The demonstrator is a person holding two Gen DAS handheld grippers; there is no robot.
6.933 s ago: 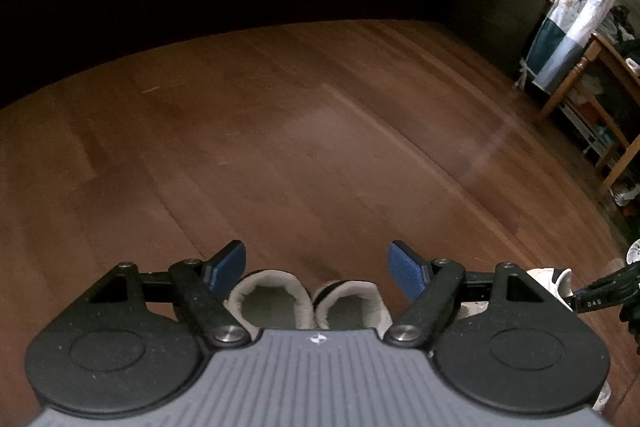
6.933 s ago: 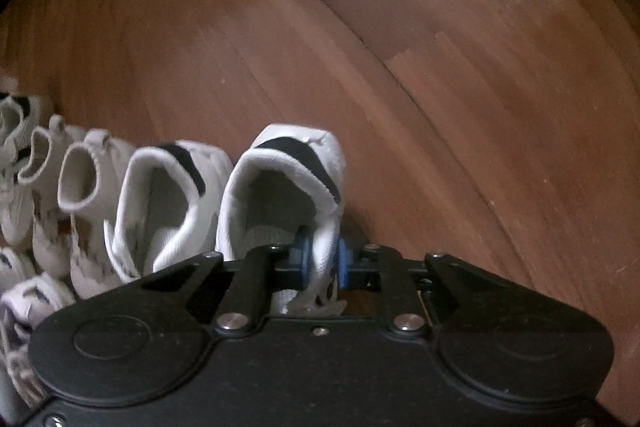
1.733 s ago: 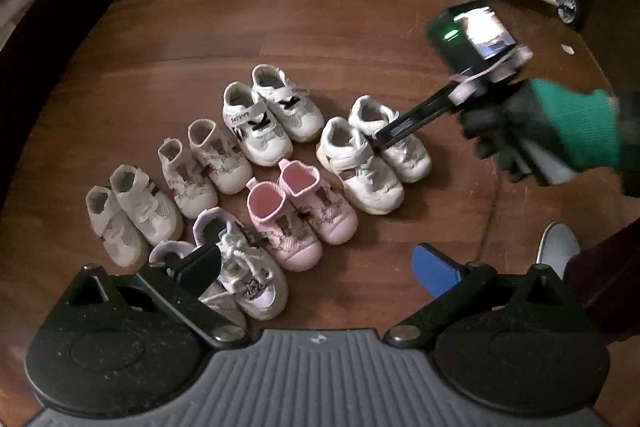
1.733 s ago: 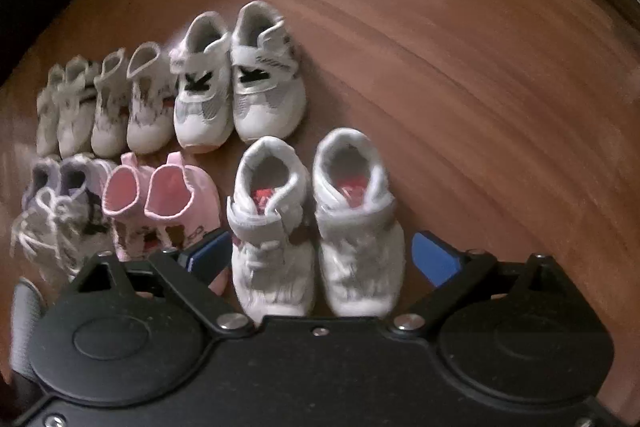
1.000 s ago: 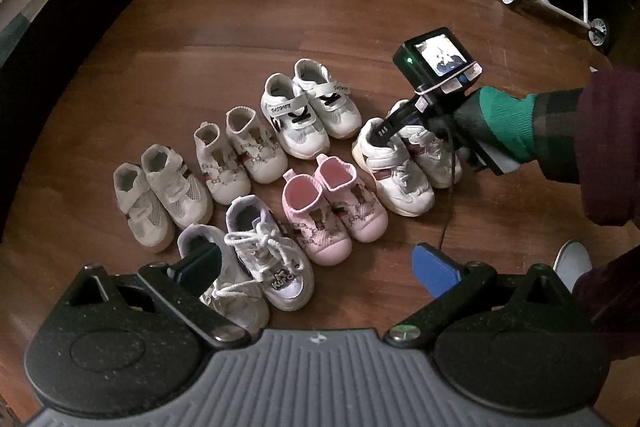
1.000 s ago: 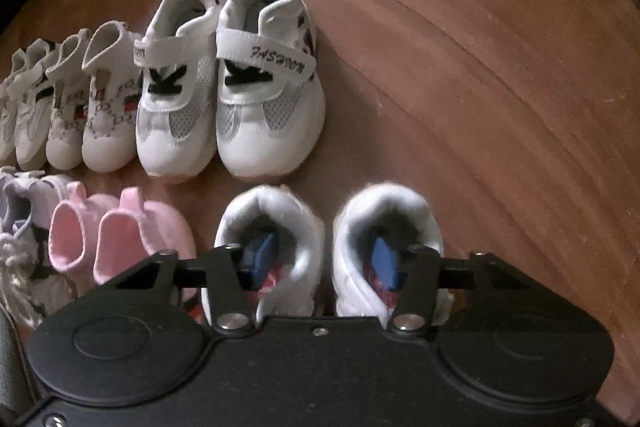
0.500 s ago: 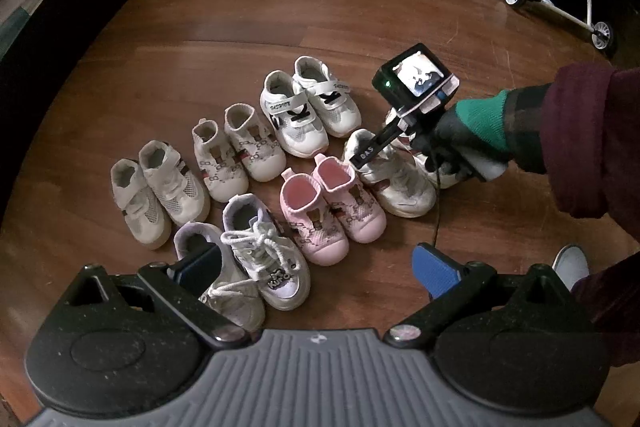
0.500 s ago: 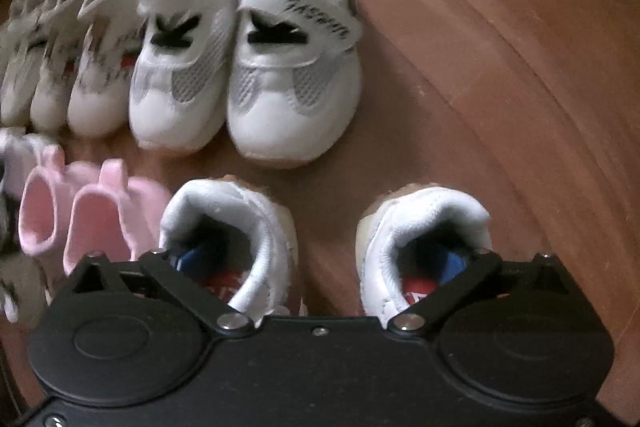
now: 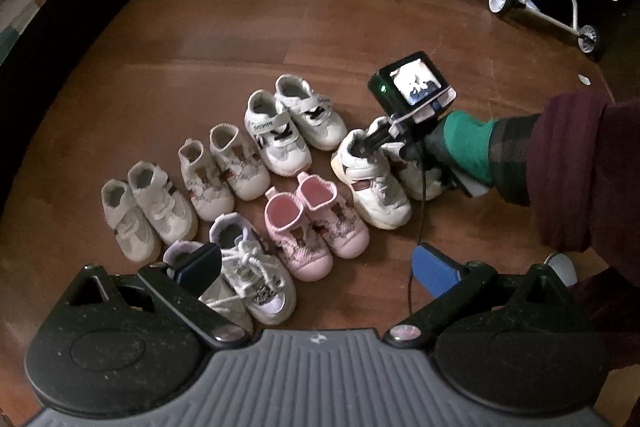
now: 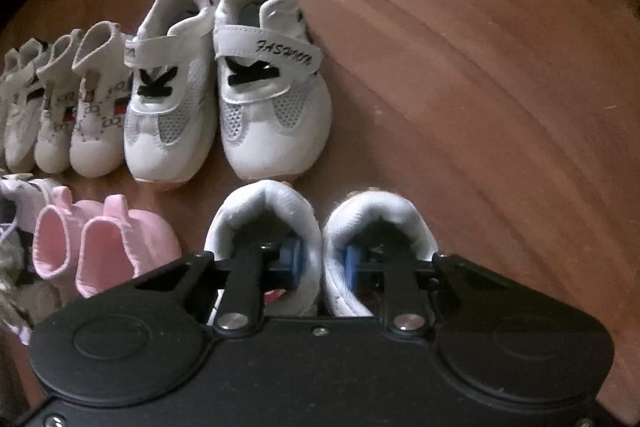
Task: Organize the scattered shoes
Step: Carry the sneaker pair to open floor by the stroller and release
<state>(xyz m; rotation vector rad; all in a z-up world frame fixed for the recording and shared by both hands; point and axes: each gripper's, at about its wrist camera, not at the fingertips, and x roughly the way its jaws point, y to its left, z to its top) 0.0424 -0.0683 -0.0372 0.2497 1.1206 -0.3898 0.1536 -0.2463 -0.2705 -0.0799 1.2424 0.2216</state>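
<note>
"FASHION" strap lettering on white sneaker [image 10: 272,87] beside its mate.

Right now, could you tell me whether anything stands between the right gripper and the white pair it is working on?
Nothing visible does. The right gripper already has one fingertip inside each shoe of the white pair, pinching their adjoining inner walls together. The pink shoes sit apart to the side, and the FASHION sneakers lie ahead.

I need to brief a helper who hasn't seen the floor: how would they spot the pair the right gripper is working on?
On the wooden floor the shoes stand in two rows. In the nearer row, find the pink pair; the white strap pair beside it ends that row. It alone has the right gripper with a fingertip inside each shoe.
</note>
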